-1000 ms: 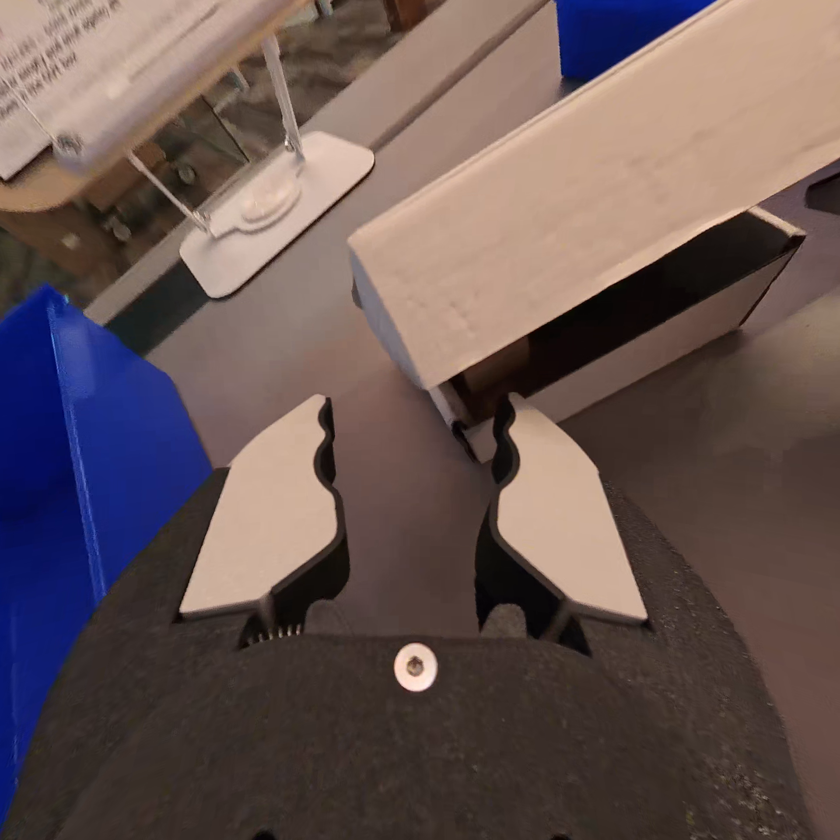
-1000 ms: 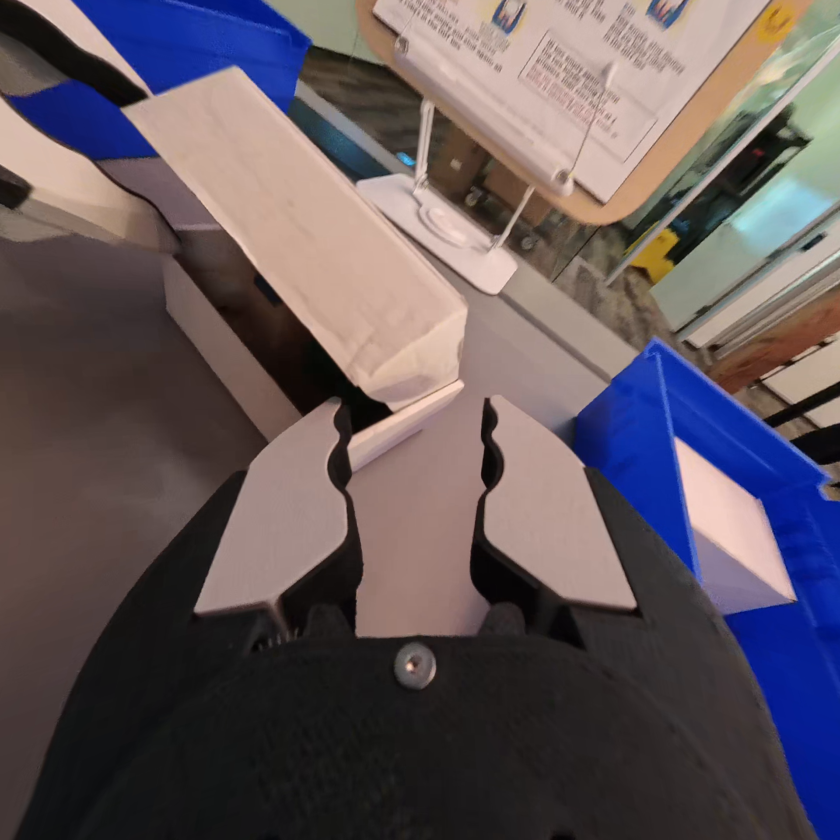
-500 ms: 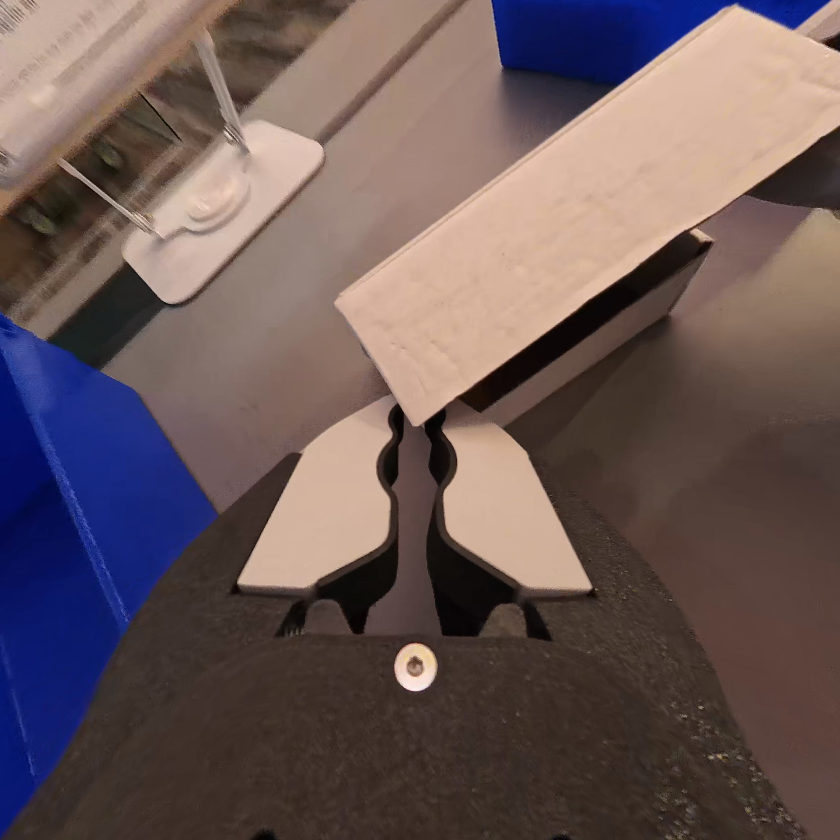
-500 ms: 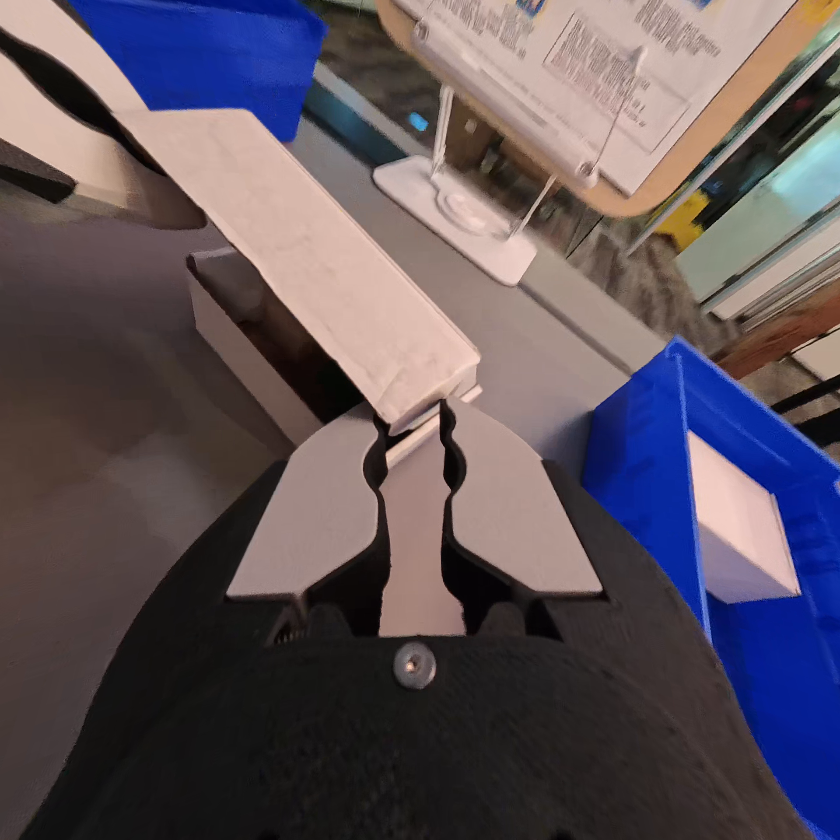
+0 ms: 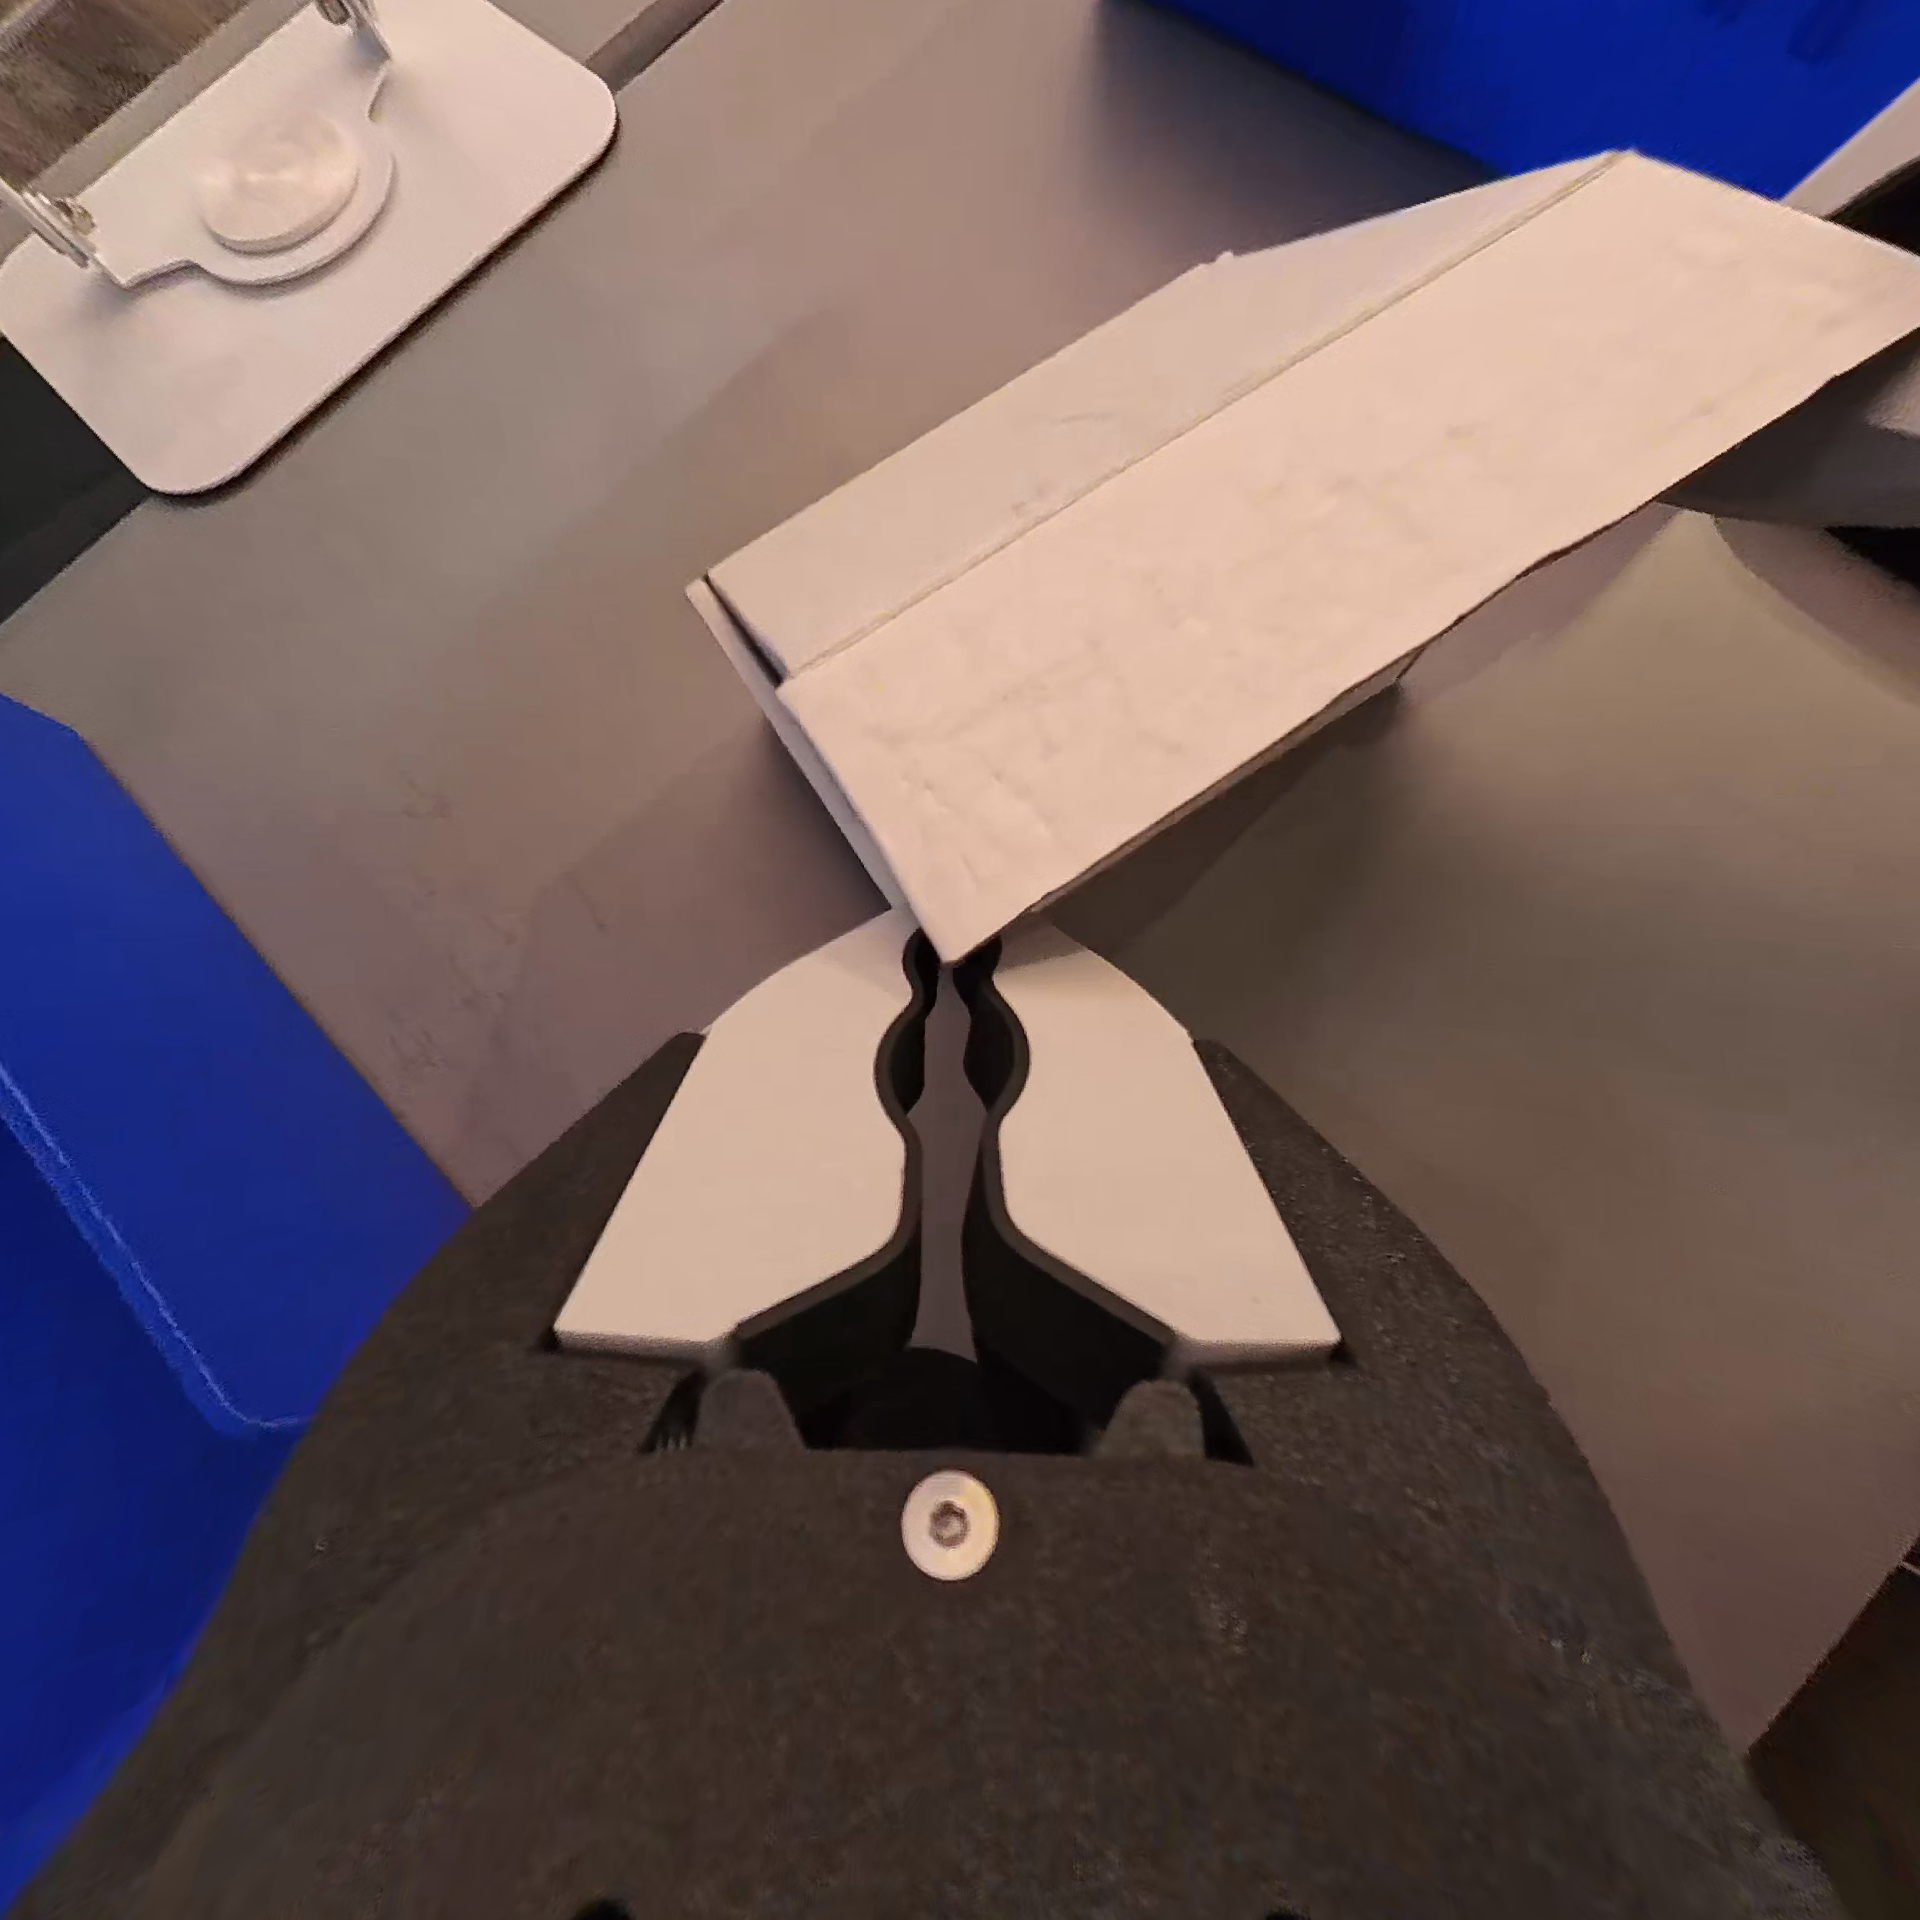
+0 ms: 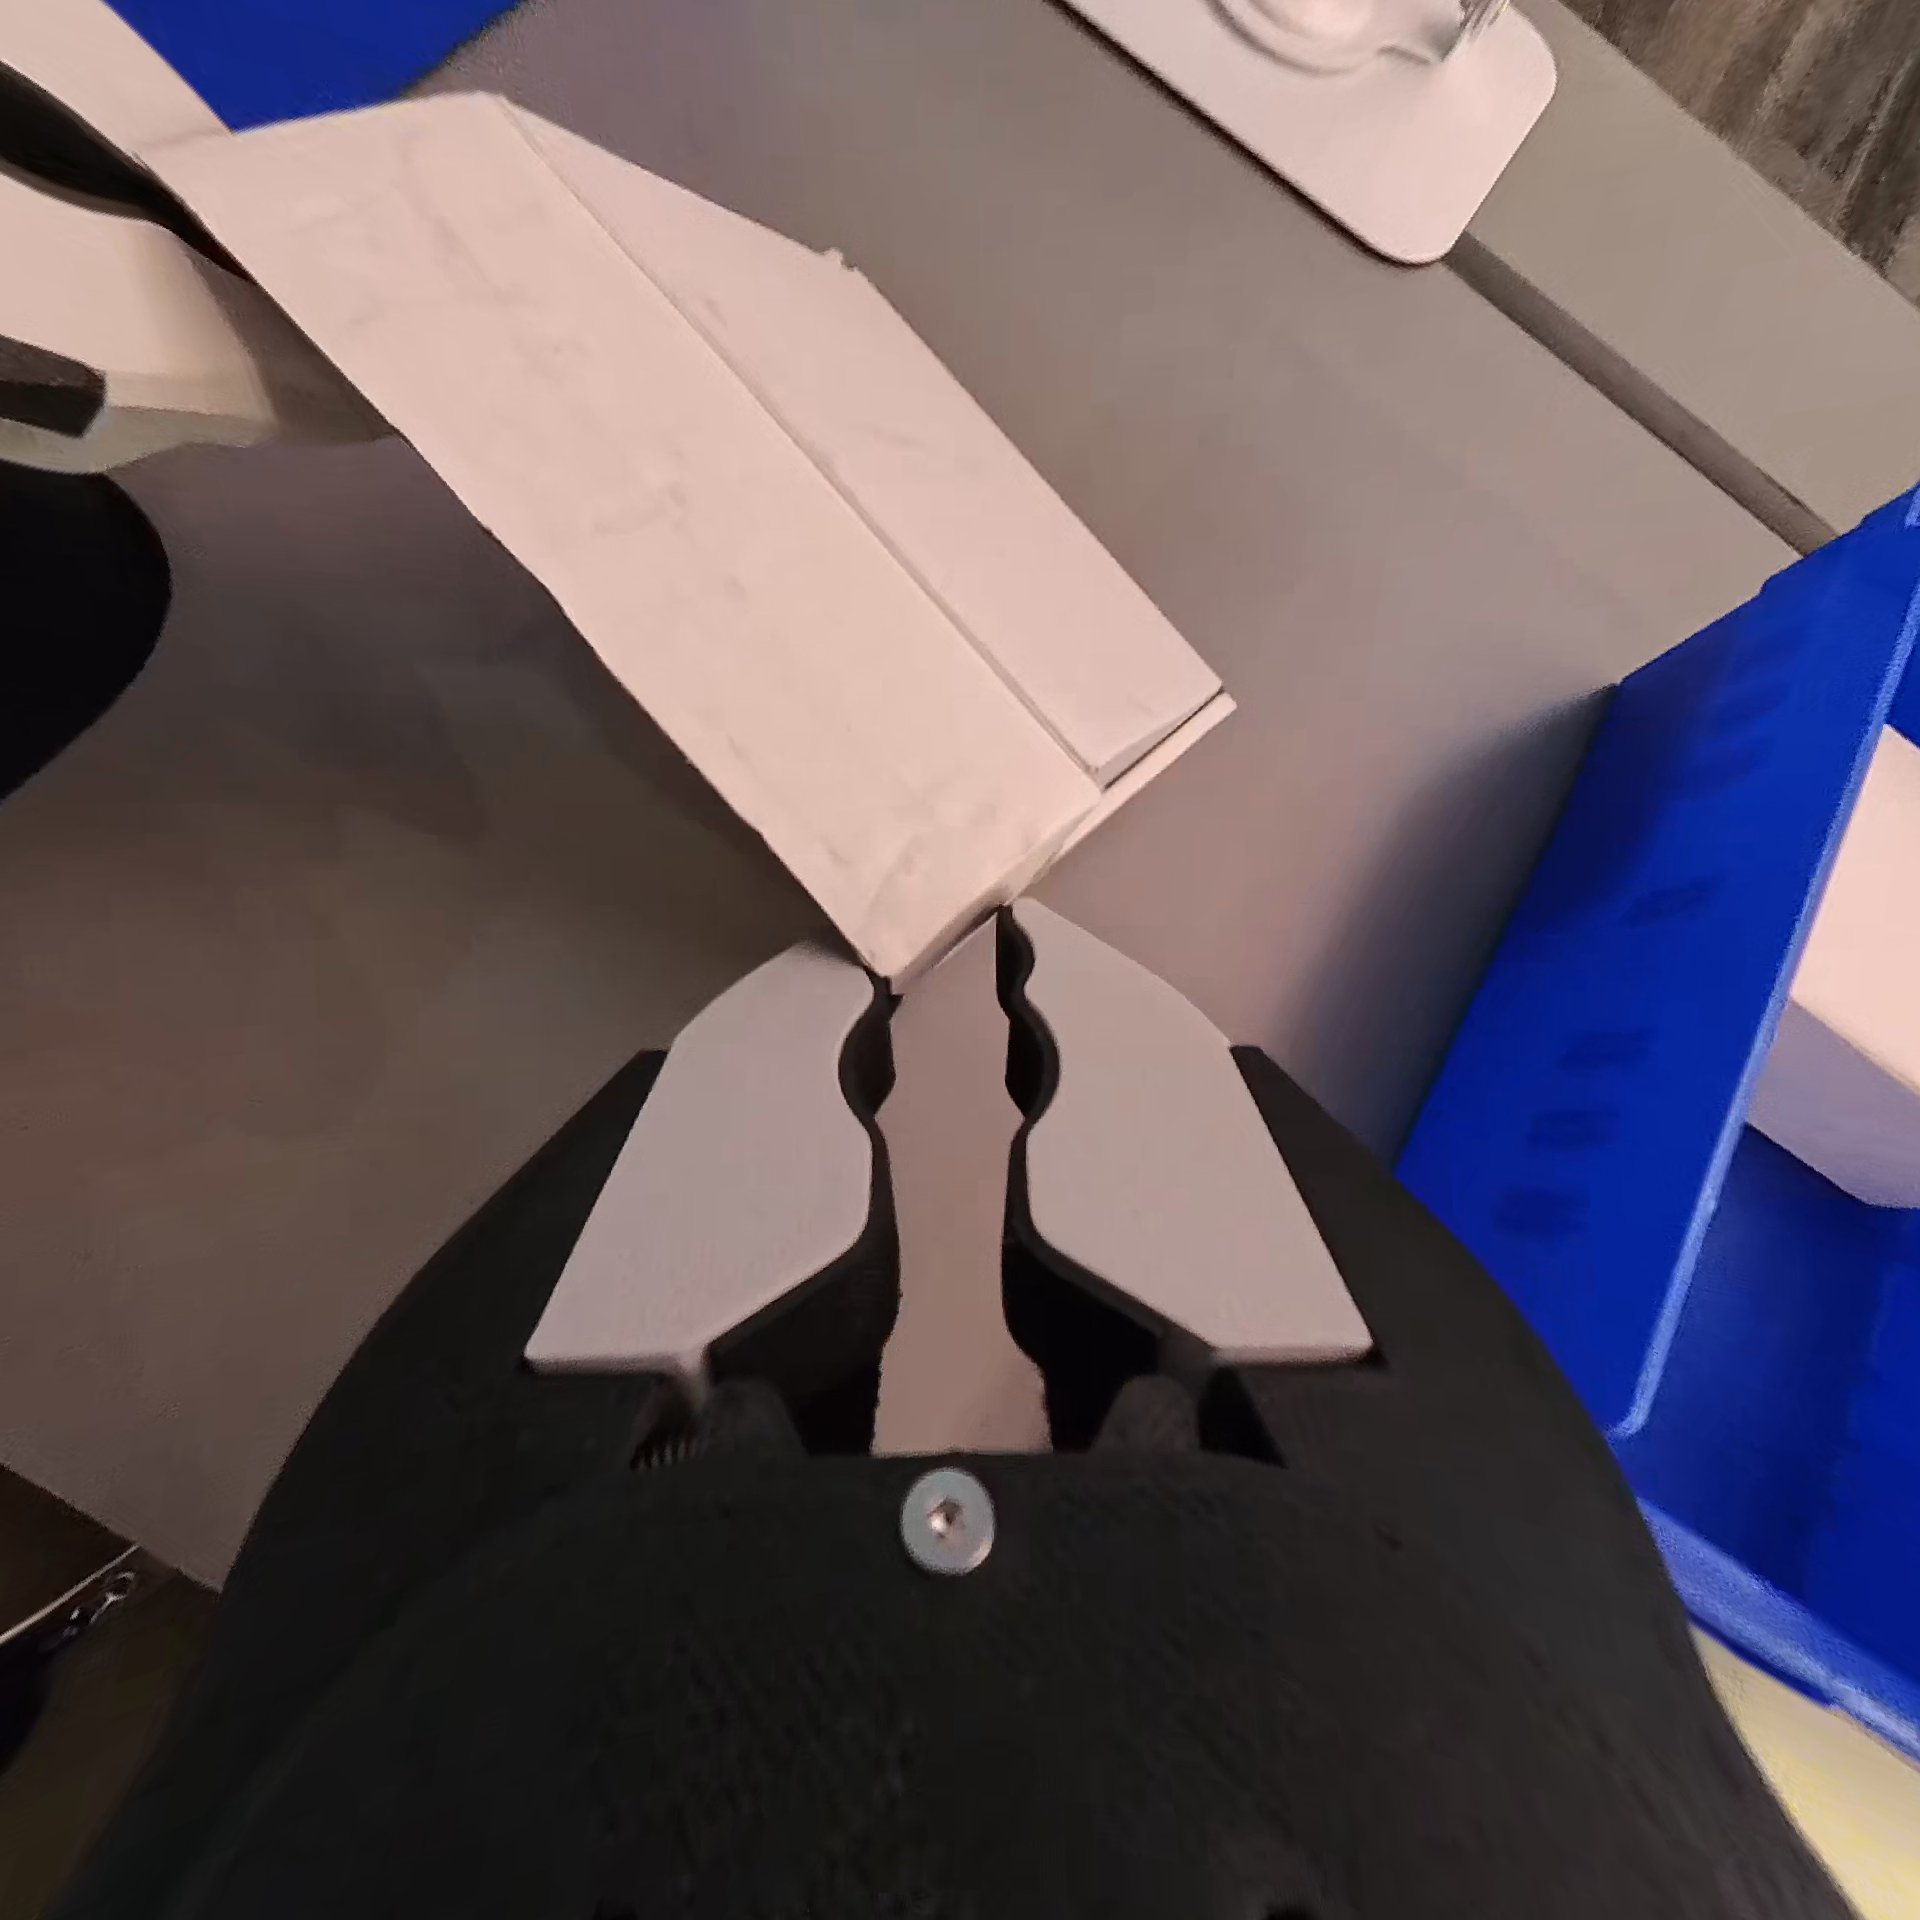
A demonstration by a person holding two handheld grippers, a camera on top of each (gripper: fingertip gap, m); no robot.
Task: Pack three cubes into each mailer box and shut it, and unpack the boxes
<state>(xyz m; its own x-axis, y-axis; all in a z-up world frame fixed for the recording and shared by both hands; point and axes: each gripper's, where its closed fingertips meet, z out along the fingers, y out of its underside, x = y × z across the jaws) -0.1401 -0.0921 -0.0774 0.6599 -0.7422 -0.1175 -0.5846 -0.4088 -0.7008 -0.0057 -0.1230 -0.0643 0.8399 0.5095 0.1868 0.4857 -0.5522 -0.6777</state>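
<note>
A white mailer box [image 5: 1195, 644] lies on the grey table [image 5: 468, 675] with its lid down. Its front flap sticks out toward me, and no cubes show. My left gripper [image 5: 948, 961] has its fingers nearly together, with the tips at the flap's left corner, which overlaps them. My right gripper [image 6: 940, 951] has a narrow gap between its fingers, with the tips at the flap's right corner on the same box [image 6: 727, 520]. I cannot tell whether either gripper pinches the flap. Each gripper shows at the far end of the box in the other's view: the right one [image 5: 1849, 447] and the left one [image 6: 125, 343].
A blue bin [image 5: 156, 1039] stands close on the left, and another blue bin [image 5: 1351, 62] is behind the box. On the right a blue bin [image 6: 1662, 1039] holds a white box [image 6: 1860, 987]. The white base of a document stand [image 5: 260, 229] sits at the table's far edge. The gap from one gripper's tips to the other's is roughly 15 cm.
Both grippers went from open to nearly closed at the flap's corners. The lid came down from half raised, so the dark inside of the box no longer shows.
</note>
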